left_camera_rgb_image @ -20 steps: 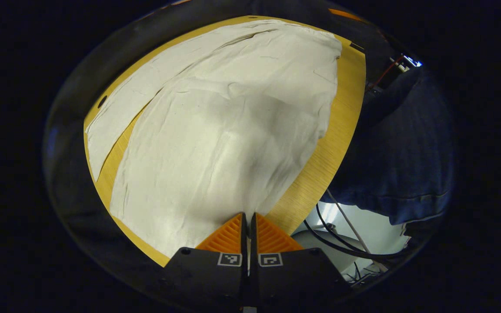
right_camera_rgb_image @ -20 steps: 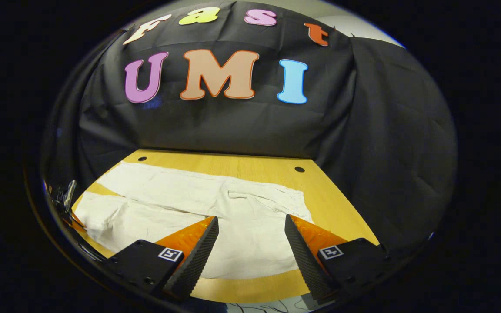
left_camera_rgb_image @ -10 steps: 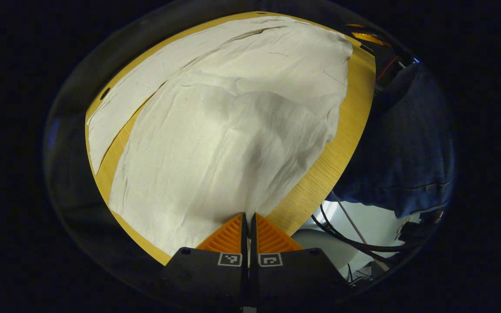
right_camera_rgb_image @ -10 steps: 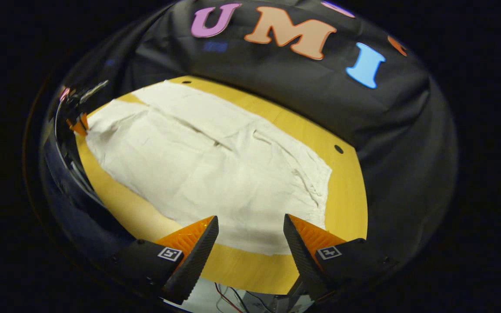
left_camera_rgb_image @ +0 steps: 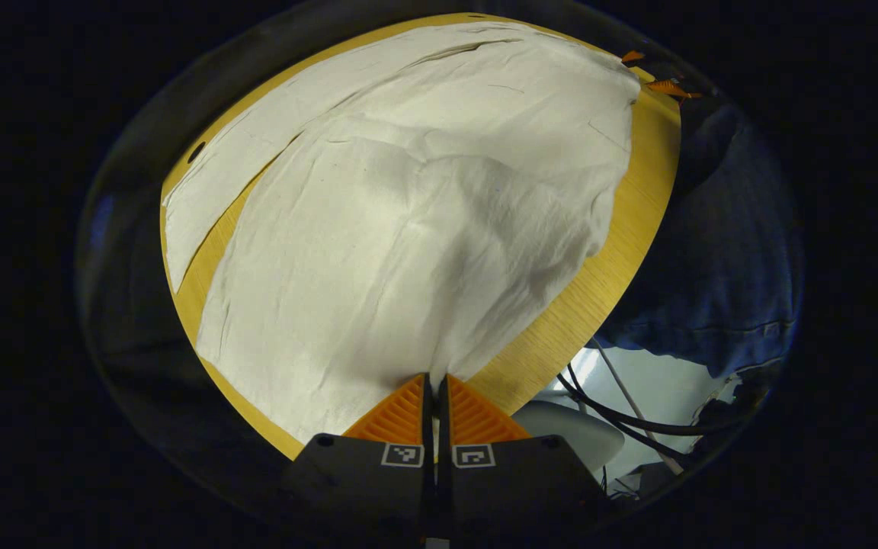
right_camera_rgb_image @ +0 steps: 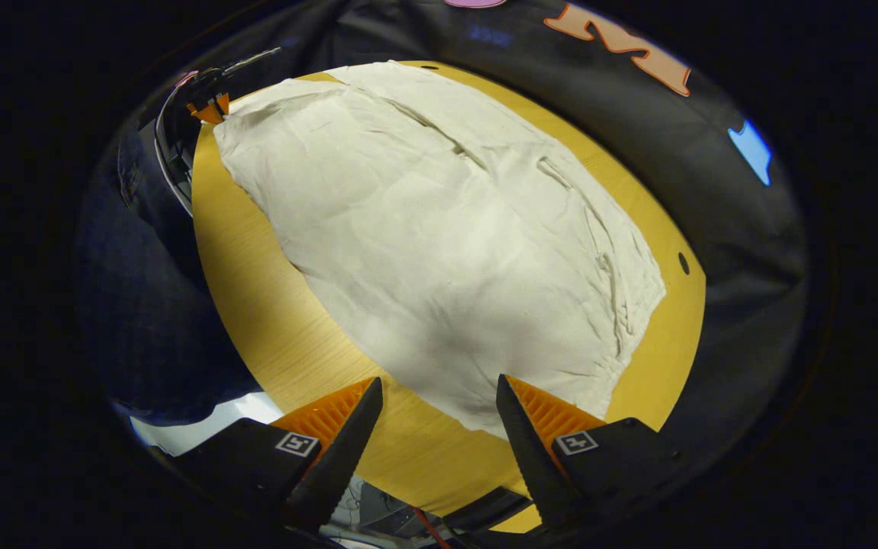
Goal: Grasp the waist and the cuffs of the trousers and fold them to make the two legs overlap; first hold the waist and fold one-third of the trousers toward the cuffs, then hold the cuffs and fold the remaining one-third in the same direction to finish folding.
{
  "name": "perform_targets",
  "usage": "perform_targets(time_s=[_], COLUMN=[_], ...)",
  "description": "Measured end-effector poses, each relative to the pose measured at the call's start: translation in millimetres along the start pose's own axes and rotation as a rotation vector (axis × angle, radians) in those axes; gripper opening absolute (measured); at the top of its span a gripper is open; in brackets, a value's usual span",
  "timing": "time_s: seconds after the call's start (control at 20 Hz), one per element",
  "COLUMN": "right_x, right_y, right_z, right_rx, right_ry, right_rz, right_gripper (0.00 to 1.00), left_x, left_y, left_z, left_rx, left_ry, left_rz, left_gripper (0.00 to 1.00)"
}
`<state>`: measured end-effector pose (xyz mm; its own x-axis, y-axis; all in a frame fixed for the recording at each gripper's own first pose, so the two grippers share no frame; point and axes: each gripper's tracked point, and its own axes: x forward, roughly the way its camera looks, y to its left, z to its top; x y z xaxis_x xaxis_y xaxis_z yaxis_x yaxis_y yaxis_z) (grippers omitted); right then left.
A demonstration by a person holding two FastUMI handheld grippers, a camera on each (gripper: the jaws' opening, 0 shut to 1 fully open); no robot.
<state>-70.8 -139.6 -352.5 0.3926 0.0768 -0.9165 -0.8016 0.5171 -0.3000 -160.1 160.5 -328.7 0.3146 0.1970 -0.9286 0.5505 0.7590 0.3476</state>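
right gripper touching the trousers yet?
Apart. Right gripper view: the right gripper hangs open above the trousers, bare table showing between its fingers.

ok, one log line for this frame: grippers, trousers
left gripper: shut on trousers cuff end | right gripper: open, above near waist corner | trousers: spread on table, legs not overlapped

The trousers were plain cream-white, the counter yellow wood-grain, the person's garment dark blue, and the floor pale.
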Motion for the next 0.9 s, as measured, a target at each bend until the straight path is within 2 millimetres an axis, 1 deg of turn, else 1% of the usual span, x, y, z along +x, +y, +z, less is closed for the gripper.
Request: perform_targets(time_s=[0.15, 0.25, 0.3, 0.35, 0.4, 0.45, 0.5, 0.55, 0.6, 0.65, 0.7, 0.75, 0.8, 0.85, 0.9], right_x=[8.5, 13.4, 14.6, 16.7, 17.5, 17.4, 18.9, 19.4, 19.4, 20.0, 19.1, 18.4, 20.9, 22.4, 21.6], right_y=[-3.5, 0.7, 3.6, 5.8, 6.3, 7.0, 6.1, 4.5, 4.5, 4.1, 2.8, 0.0, -3.0, -5.4, -8.1], right_z=[-2.9, -5.6, -7.6, -5.5, -6.0, -6.6, -5.6, -5.5, -5.2, -5.2, -4.2, -2.8, -3.4, -2.3, 0.3], right_rx=[-0.026, -0.031, -0.032, -0.030, -0.022, -0.010, 0.001, 0.008, 0.008, 0.011, 0.018, 0.034, 0.051, 0.064, 0.076], right_ry=[0.038, 0.071, 0.090, 0.093, 0.103, 0.117, 0.118, 0.124, 0.122, 0.124, 0.122, 0.123, 0.126, 0.127, 0.122], right_rz=[0.053, 0.097, 0.120, 0.143, 0.160, 0.176, 0.180, 0.179, 0.177, 0.175, 0.171, 0.163, 0.156, 0.149, 0.138], right_gripper=[0.96, 0.96, 0.93, 0.94, 0.87, 0.87, 0.84, 0.89, 0.82, 0.86, 0.80, 0.82, 0.65, 0.63, 0.51], left_x=[0.2, 0.7, 1.0, 0.8, 1.4, 1.5, 1.7, 1.8, 1.6, 1.6, 1.8, 1.7, 2.0, 1.6, 2.2], left_y=[-0.5, -0.5, -0.6, -0.9, -0.6, -0.7, -0.9, -1.2, -1.2, -1.3, -1.2, -1.1, -1.3, -1.5, -1.1], left_z=[0.1, -0.3, -0.2, 0.0, 0.0, 0.1, 0.0, 0.2, 0.1, 0.6, 0.1, 0.6, 0.9, 0.9, 1.1], left_rx=[0.004, -0.007, -0.014, -0.022, -0.030, -0.036, -0.040, -0.042, -0.043, -0.042, -0.041, -0.041, -0.045, -0.058, -0.073], left_ry=[0.016, 0.016, 0.016, 0.017, 0.018, 0.021, 0.023, 0.024, 0.026, 0.025, 0.025, 0.023, 0.022, 0.020, 0.017], left_rz=[0.021, 0.026, 0.026, 0.027, 0.026, 0.024, 0.021, 0.017, 0.013, 0.010, 0.005, -0.001, -0.007, -0.013, -0.020], left_gripper=[0.00, 0.00, 0.00, 0.00, 0.00, 0.00, 0.00, 0.00, 0.00, 0.00, 0.00, 0.00, 0.00, 0.00, 0.00])
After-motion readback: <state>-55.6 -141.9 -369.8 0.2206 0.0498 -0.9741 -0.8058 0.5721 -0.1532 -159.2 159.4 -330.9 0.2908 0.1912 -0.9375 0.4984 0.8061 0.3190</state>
